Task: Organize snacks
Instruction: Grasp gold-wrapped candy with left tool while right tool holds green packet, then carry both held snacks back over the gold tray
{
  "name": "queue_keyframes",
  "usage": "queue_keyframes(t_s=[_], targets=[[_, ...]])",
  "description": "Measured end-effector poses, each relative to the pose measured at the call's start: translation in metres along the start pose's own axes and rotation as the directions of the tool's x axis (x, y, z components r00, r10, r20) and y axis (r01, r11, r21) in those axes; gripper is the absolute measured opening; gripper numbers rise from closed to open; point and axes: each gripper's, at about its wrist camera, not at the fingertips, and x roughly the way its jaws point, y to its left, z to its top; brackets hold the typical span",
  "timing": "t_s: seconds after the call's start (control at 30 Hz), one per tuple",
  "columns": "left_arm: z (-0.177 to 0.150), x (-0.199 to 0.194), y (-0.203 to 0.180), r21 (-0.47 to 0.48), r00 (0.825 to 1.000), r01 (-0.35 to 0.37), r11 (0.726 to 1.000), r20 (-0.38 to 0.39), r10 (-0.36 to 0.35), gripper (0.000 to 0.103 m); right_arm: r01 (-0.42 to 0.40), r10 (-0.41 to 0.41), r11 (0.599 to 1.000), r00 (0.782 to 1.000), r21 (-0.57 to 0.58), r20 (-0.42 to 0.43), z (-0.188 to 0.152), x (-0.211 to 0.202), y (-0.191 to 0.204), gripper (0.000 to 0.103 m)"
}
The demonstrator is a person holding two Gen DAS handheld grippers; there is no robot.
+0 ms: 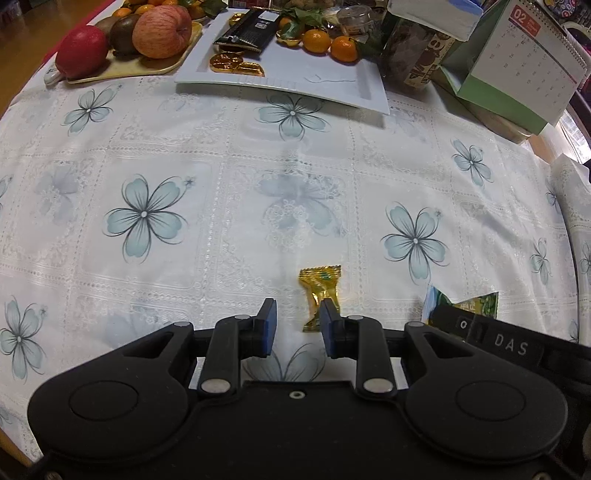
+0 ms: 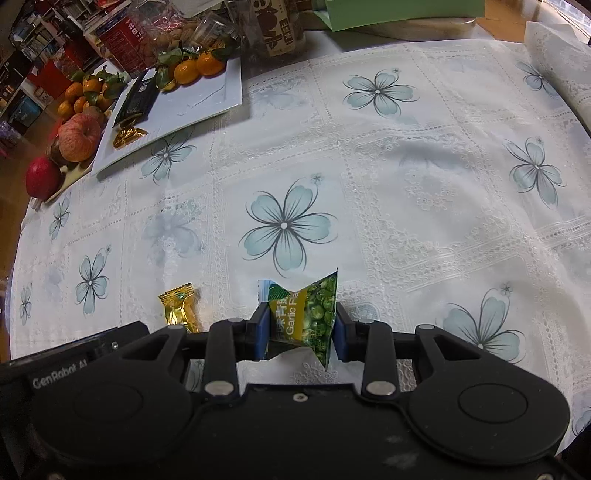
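Right gripper (image 2: 300, 326) clamped on green pea packet (image 2: 308, 317), pinched at its middle. Left gripper (image 1: 297, 321) apart, empty. Gold candy (image 1: 319, 295) flat on tabletop (image 1: 258, 206).

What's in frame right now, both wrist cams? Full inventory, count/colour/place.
green pea packet: 1, green and yellow, between the right gripper's pads, near edge of table
gold candy: 1, gold wrapper, on the cloth beside the left gripper's right pad
white tray: 1, white, far side of table
black packet: 1, black, on the white tray
gold coins: a few, gold, near corner of tray
tangerines: several, orange, on tray
fruit plate: 1, beige, holding apples, left of tray
desk calendar: 1, green and white, far right
tablecloth: 1, white with blue flowers
left gripper: open
right gripper: shut on the packet
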Motion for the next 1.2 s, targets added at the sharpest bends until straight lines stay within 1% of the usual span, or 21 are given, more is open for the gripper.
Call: queue_keyframes(t_s=[0.13, 0.3, 0.4, 0.5, 0.6, 0.7, 0.8, 0.83, 0.97, 1.13, 1.2], targets=[[-0.002, 0.007, -0.012, 0.026, 1.0, 0.007, 1.0, 0.011, -0.008, 0.036, -0.012, 0.012, 1.0, 1.0, 0.004, 0.006, -0.003, -0.006, -0.008, 0.036], [-0.005, 0.018, -0.022, 0.054, 1.0, -0.013, 0.998, 0.011, 0.012, 0.036, -0.045, 0.045, 0.999, 0.999, 0.018, 0.001, -0.004, -0.012, -0.013, 0.036], [-0.003, 0.023, -0.026, 0.05, 1.0, -0.02, 0.999, 0.01, 0.019, 0.036, -0.062, 0.062, 0.998, 0.998, 0.02, 0.004, -0.004, -0.016, -0.013, 0.036], [0.0, 0.028, -0.027, 0.045, 0.999, -0.049, 0.998, 0.011, 0.048, 0.036, -0.069, 0.069, 0.997, 0.998, 0.017, 0.007, -0.004, -0.018, -0.013, 0.036], [0.002, 0.036, -0.024, 0.03, 0.997, -0.072, 0.997, -0.008, 0.072, 0.036, -0.062, 0.062, 0.998, 0.998, 0.016, 0.0, -0.004, -0.016, -0.014, 0.036], [0.003, 0.039, -0.02, 0.013, 0.998, -0.066, 0.998, -0.02, 0.066, 0.036, -0.066, 0.066, 0.998, 0.998, 0.024, -0.01, -0.003, -0.014, -0.015, 0.036], [0.003, 0.038, -0.02, 0.012, 0.998, -0.063, 0.998, -0.022, 0.063, 0.035, -0.069, 0.069, 0.997, 0.998, 0.017, -0.009, -0.003, -0.014, -0.012, 0.036], [0.003, 0.037, -0.019, 0.011, 0.998, -0.052, 0.999, -0.022, 0.053, 0.027, -0.068, 0.068, 0.998, 0.998, 0.014, -0.009, -0.004, -0.015, -0.011, 0.036], [0.001, 0.031, -0.015, -0.006, 0.999, -0.043, 0.999, -0.031, 0.043, 0.027, -0.06, 0.06, 0.998, 0.998, 0.007, -0.01, -0.003, -0.014, -0.009, 0.036], [-0.002, 0.01, -0.008, 0.003, 0.997, -0.077, 0.997, -0.027, 0.077, 0.027, -0.045, 0.045, 0.999, 0.999, 0.005, -0.002, -0.002, -0.016, -0.006, 0.036], [-0.004, 0.002, -0.003, -0.001, 0.996, -0.083, 0.997, -0.045, 0.083, 0.027, -0.035, 0.035, 0.999, 0.999, 0.005, 0.001, -0.002, -0.018, -0.004, 0.036]])
